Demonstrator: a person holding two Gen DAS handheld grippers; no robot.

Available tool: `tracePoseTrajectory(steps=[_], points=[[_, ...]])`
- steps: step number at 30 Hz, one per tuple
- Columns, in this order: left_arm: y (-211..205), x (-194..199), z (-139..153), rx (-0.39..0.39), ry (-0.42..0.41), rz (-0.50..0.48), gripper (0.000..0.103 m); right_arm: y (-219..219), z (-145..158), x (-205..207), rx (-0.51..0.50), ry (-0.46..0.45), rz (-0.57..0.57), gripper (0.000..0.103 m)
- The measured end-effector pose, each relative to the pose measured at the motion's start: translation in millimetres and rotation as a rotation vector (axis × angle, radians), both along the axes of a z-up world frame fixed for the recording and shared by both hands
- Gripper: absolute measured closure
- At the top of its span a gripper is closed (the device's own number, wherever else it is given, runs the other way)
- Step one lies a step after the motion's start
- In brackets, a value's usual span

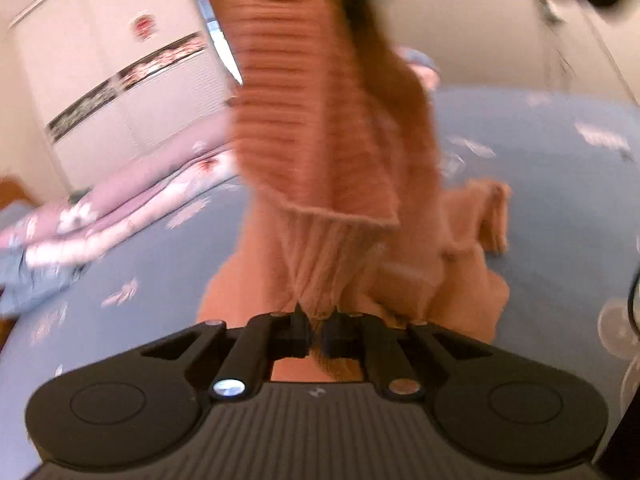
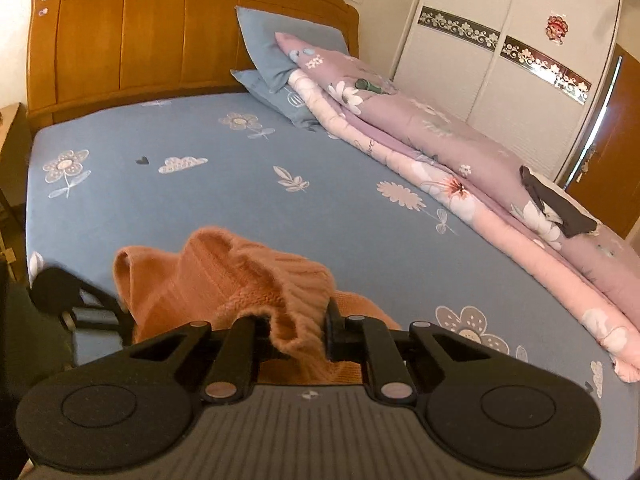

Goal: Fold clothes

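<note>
My left gripper [image 1: 316,326] is clamped on the ribbed edge of the orange knit sweater [image 1: 320,152], which hangs above the blue floral bedsheet [image 1: 540,168]. My right gripper [image 2: 300,332] pinches another bunched fold of it just over the bed.

Orange ribbed sweater [image 2: 248,280]; blue flower-print sheet [image 2: 200,200]; pink-lilac floral quilt [image 2: 460,168]; brown wooden headboard [image 2: 160,40].
</note>
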State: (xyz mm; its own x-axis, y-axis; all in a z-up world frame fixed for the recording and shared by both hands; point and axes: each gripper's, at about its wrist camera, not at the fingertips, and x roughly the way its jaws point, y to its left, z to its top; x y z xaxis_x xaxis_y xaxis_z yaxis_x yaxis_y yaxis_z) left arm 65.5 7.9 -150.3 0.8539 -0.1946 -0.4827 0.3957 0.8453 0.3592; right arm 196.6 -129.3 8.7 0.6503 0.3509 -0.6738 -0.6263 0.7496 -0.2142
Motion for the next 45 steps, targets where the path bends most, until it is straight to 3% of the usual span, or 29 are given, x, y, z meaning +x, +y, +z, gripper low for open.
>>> tracePoseTrajectory(steps=[6,9,13,18,21,24,29,36,43,45], points=[[51.9,5.3,41.5,-0.022,-0.066,0.14,0.1,-8.2,-19.8,-6.7,-0.007,0.06,0.011,0.083],[63.9,17.6,54.1,-0.029,-0.09,0.168,0.099,-2.8,-29.9,-20.3,-0.024,0.068,0.045,0.076],[75.0,34.2,67.5,-0.017,-0.139,0.229,0.099,1.1,-34.1,-42.1,-0.068,0.028,0.106,0.052],[101.8,46.2,69.8,-0.044,-0.122,0.326,0.099,-7.9,-34.7,-54.7,-0.155,-0.032,0.134,0.051],[112.5,43.8,65.1,-0.053,-0.105,0.338,0.099,-7.8,-32.4,-46.9,-0.197,-0.071,0.145,0.051],[110.3,34.2,58.5,-0.049,-0.107,0.321,0.099,8.6,-28.4,-37.6,-0.266,-0.147,0.233,0.051],[105.0,11.2,48.1,-0.05,-0.114,0.287,0.099,50.8,-26.8,-15.9,-0.511,-0.268,0.5,0.051],[112.5,-7.1,35.0,-0.071,-0.078,0.254,0.098,84.8,-57.8,16.6,-0.803,-0.145,0.832,0.051],[114.4,-10.7,27.4,-0.071,-0.059,0.202,0.097,110.4,-101.9,13.8,-0.921,-0.064,1.021,0.049],[115.4,-9.2,26.6,-0.069,-0.056,0.192,0.096,114.7,-109.6,12.1,-0.939,-0.057,1.018,0.059]])
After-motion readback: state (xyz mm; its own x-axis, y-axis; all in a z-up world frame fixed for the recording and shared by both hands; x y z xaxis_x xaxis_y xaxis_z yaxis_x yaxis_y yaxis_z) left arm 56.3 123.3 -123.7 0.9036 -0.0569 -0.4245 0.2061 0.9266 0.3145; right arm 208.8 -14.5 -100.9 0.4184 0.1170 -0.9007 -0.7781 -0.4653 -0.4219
